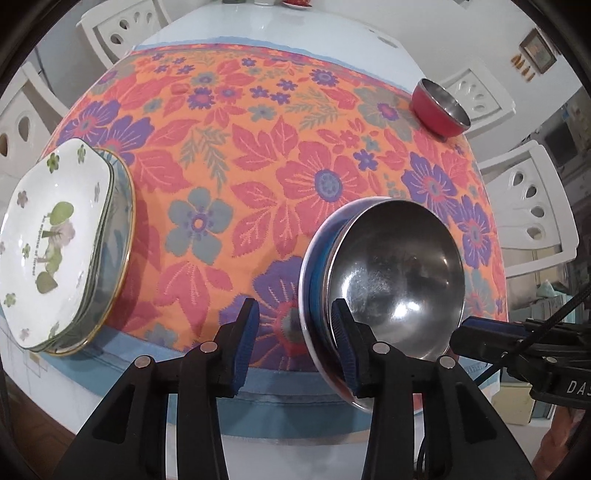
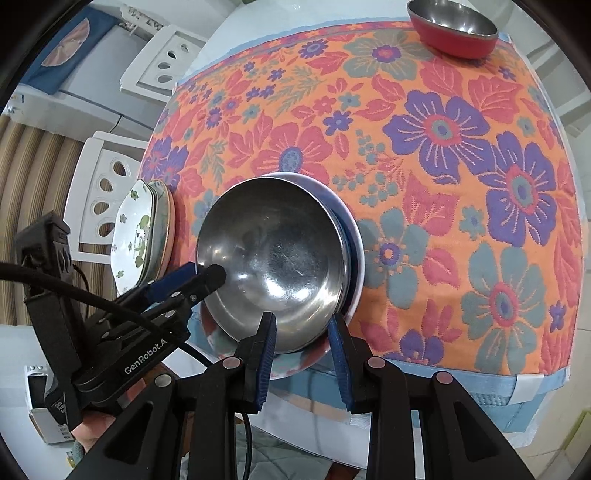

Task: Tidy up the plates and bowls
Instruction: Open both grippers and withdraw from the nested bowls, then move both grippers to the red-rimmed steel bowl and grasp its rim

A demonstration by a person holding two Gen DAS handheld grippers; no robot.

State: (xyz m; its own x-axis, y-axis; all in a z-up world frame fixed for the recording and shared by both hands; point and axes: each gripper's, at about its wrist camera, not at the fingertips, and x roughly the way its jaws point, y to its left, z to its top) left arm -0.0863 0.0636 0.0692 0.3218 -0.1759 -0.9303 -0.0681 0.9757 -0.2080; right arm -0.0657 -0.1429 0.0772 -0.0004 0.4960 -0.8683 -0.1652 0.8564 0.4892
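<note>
A: Bowl (image 1: 402,273) by the right tongs (image 2: 303,354)?
B: Polished steel, glossy, finely scratched.
A: Cloth (image 1: 280,155) beyond?
B: Woven floral fabric, matt.
A: Plates (image 1: 48,240) left of the left tongs (image 1: 295,339)?
B: Glazed ceramic, shiny.

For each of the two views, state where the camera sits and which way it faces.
Left wrist: on the left gripper, looking down and forward over the floral tablecloth; its fingers are apart, one inside the steel bowl's rim; the right gripper enters from the right.
Right wrist: on the right gripper, facing the same bowl from the table's near edge, its fingers astride the rim; the left gripper enters from the left.
Shared: steel bowl, plate stack, red bowl.
</note>
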